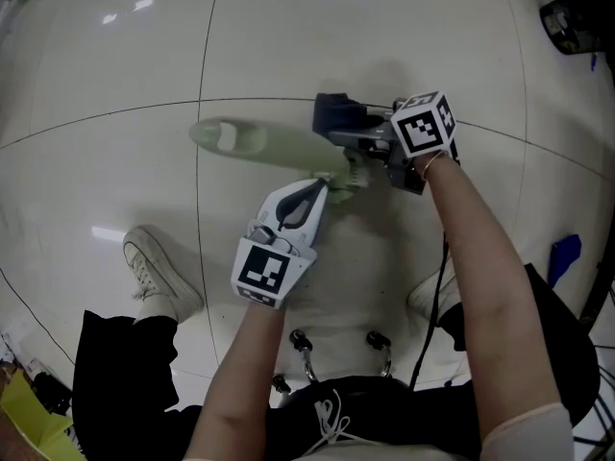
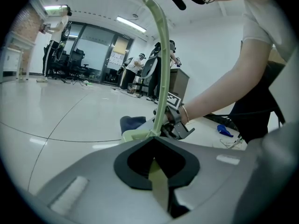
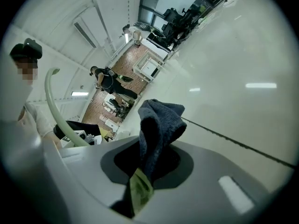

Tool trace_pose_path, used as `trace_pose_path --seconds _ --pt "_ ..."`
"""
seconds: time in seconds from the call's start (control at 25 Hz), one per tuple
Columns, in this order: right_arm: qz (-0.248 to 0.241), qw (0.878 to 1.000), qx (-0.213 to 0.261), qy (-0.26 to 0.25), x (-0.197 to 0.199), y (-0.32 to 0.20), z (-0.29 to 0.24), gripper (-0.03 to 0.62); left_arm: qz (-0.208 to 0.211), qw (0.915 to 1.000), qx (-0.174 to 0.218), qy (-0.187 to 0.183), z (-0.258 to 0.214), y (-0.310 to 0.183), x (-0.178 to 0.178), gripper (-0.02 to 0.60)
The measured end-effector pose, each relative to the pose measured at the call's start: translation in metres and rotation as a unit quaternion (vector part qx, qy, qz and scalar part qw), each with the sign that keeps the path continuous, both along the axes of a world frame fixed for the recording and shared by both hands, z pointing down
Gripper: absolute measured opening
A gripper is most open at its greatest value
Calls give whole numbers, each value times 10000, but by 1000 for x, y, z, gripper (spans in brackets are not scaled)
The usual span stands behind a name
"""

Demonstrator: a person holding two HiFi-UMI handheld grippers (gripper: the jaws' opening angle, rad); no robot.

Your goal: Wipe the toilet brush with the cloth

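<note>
A pale green toilet brush (image 1: 259, 140) lies slanted above the white tiled floor, its wide flat end to the left. My left gripper (image 1: 332, 188) is shut on its near end. In the left gripper view the thin green handle (image 2: 161, 78) rises from the left gripper (image 2: 156, 171) and curves overhead. My right gripper (image 1: 360, 147) is shut on a dark blue-grey cloth (image 1: 336, 113), right against the brush. In the right gripper view the cloth (image 3: 159, 125) bunches up out of the right gripper (image 3: 140, 185), and a green bit is pinched with it. The handle (image 3: 53, 106) arcs at the left there.
The person's white shoes (image 1: 154, 267) (image 1: 428, 296) stand on the floor on both sides. Two metal legs with castors (image 1: 306, 346) sit close below. A blue object (image 1: 565, 254) lies at the right, a yellow box (image 1: 29, 419) at bottom left, dark gear (image 1: 569, 12) at top right.
</note>
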State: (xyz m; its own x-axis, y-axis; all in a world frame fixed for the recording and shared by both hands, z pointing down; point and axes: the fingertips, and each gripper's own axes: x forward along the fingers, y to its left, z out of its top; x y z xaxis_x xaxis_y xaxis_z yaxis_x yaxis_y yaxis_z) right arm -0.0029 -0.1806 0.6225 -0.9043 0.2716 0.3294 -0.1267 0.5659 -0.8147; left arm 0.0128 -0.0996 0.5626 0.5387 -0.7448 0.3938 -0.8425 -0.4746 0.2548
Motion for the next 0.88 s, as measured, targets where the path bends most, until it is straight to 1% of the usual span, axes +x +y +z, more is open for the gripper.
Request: trace_pose_path --seconds 0.2,0.44,0.52,0.56,0.6,0.64,0.72,0.76,0.8,0.88 --pt "191 9998 -97 14 28 1 1 63 -63 10000 20 -4 1 0 -1 6" --pt "496 9985 -28 211 63 9 -5 63 -70 9999 -149 19 3 0 -1 6" --pt "682 9966 246 385 77 13 -9 63 -31 9998 -216 -10 4 1 -2 6" --pt "812 9937 543 541 86 13 -12 63 -29 9997 -240 -31 4 1 -4 6" --pt "1004 9877 949 729 95 10 -15 63 -42 9998 -208 -70 2 1 -8 6" --pt "1267 9774 1419 921 106 5 -21 63 -62 9999 -86 -133 -4 -1 -13 6" --pt "1826 9497 2253 1184 123 -3 -42 63 -98 9990 314 -295 -24 -6 -26 6" --pt "1996 9388 2520 1239 127 -2 -55 63 -122 9981 492 -343 -35 -10 -32 6" --pt "2061 9320 2696 1270 129 3 -66 63 -151 9973 621 -358 -45 -13 -38 6" --pt "1998 9273 2875 1322 123 24 -84 63 -214 9963 750 -354 -58 -18 -50 6"
